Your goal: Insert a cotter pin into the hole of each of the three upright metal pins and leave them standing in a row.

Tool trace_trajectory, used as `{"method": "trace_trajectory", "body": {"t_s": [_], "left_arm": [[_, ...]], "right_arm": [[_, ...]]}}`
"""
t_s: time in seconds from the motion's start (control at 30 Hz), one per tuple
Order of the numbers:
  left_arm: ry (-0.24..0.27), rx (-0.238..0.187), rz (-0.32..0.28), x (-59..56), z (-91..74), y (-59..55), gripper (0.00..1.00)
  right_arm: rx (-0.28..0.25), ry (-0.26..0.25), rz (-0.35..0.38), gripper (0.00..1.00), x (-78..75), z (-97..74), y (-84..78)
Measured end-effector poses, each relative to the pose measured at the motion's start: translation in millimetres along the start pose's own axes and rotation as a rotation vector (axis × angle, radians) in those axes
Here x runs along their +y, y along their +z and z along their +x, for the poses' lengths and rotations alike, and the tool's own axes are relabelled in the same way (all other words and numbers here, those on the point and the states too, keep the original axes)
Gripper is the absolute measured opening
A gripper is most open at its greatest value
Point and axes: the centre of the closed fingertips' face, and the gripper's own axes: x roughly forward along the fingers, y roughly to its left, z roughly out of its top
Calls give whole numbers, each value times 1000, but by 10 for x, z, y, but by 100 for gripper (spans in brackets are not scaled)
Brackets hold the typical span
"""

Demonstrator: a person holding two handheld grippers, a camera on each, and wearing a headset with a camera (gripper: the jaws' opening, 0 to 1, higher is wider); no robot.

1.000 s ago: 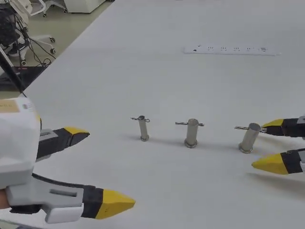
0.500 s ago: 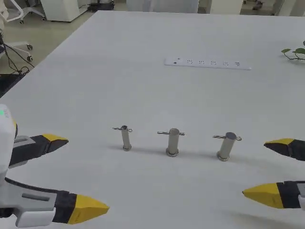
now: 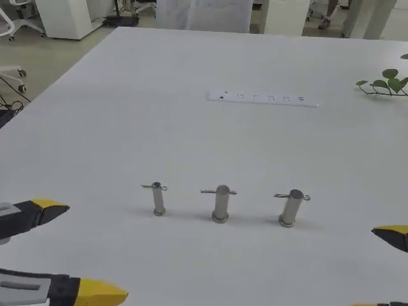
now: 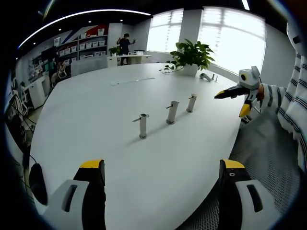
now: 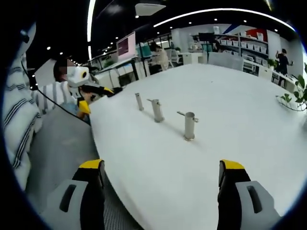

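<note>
3 pins (image 3: 220, 204) stand in a row with gaps between them; bare table (image 3: 191, 140) lies all round, power strip (image 3: 261, 98) well behind.

No text, label, brand or number can be read. Faint marks are seen on the white power strip (image 3: 262, 98) on the desk (image 3: 127, 115), too small to be made out.

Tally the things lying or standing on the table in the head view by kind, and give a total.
metal pins: 3
cotter pins: 3
power strip: 1
plant: 1
Total: 8
</note>
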Motion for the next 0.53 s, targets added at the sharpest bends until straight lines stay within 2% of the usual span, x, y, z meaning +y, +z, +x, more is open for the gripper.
{"method": "trace_trajectory", "body": {"t_s": [0.07,0.23,0.53], "left_arm": [[-13,20,-20,-41,-7,-37,99],[-25,32,-17,-88,-11,-62,99],[-29,41,-17,-115,7,-22,99]], "right_arm": [[3,-7,15,100,38,-31,-21],[15,-25,33,100,99,-71,-68],[-14,-61,105,100,62,-89,-55]]}}
